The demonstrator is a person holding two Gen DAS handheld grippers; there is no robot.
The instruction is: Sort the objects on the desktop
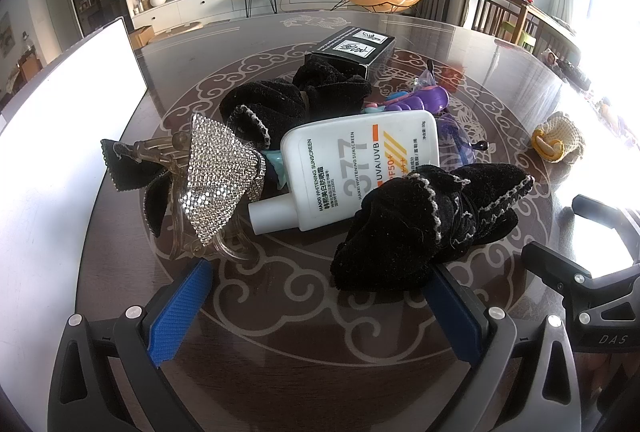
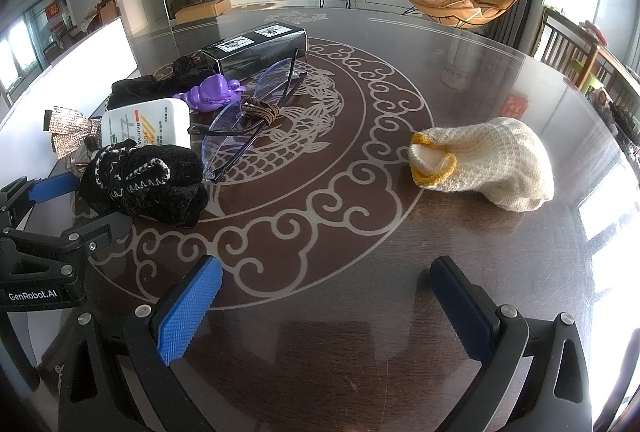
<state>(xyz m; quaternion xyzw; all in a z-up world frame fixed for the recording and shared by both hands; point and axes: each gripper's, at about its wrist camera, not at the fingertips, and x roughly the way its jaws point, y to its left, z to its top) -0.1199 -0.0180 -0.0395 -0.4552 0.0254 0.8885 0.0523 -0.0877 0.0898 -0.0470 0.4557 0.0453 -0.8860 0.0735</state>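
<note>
While both grippers hang low over the patterned table (image 2: 500, 256), nothing is held: the left gripper (image 1: 320, 306) stands wide, its right pad touching or just short of a black bow (image 1: 424, 228), probably the first item lined up for sorting. The right gripper (image 2: 326, 306), equally wide, faces bare tabletop, with a knit pouch (image 2: 488, 162) farther off to the right, apart from the rest, perhaps its target. Beyond the bow, the clutter sits heaped at table centre: a sunscreen bottle (image 1: 360, 168) lies on the pile, a rhinestone clip (image 1: 212, 180) to its left, glasses (image 2: 248, 116) to its right, then a purple toy (image 2: 212, 96) and a second black bow (image 1: 296, 100). Farthest, a black box (image 2: 260, 46) lies on its side.
</note>
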